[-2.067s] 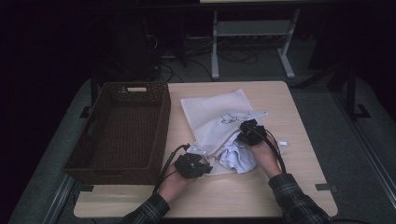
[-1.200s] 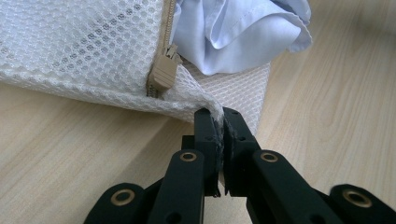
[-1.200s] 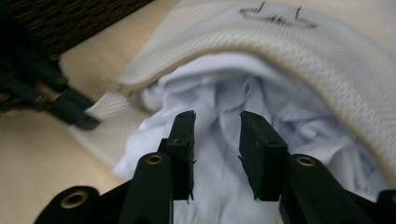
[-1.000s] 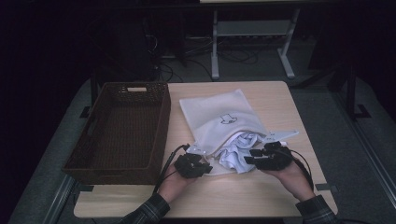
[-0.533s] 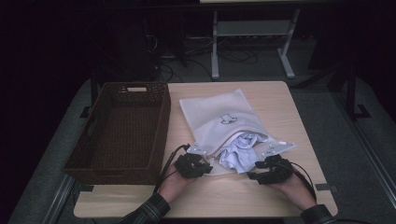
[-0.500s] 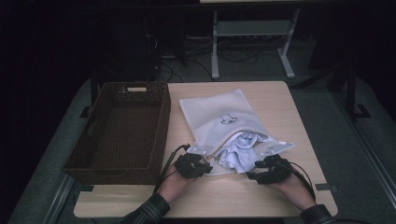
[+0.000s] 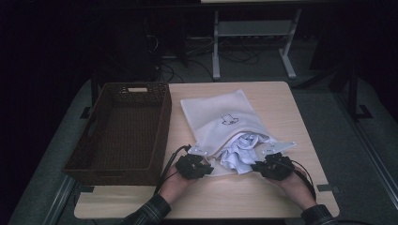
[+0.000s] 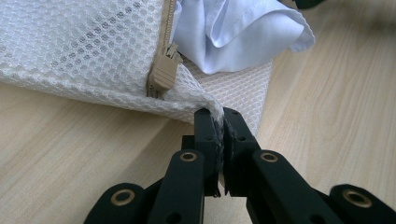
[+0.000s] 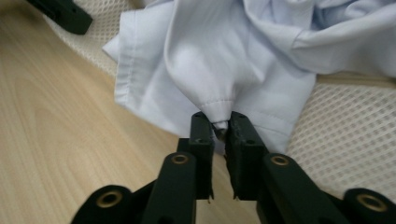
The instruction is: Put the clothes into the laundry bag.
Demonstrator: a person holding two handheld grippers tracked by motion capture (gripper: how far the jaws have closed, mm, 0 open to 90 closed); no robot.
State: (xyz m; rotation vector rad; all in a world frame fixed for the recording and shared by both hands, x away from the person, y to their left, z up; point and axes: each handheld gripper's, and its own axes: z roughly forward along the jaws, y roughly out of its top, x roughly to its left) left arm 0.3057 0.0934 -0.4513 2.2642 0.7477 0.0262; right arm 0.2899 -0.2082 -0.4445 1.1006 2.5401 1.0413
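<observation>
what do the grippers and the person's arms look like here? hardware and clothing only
Both the left gripper and the right gripper are matte black, each with two flat, straight jaws on hinged links. Brass-coloured rings mark the link pivots, and small dark screws sit in the jaw faces. A thin black cable trails from the left gripper, and another loops behind the right one. The person's sleeves are dark plaid.

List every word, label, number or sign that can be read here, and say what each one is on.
No readable text.
Mesh laundry bag: a small dark printed mark on top, seen in the high view, too small to make out.
Wicker basket: a pale tag at its far rim, too small to read.
Zipper pull on the bag: no lettering visible.
Pale blue garment: no label showing.
</observation>
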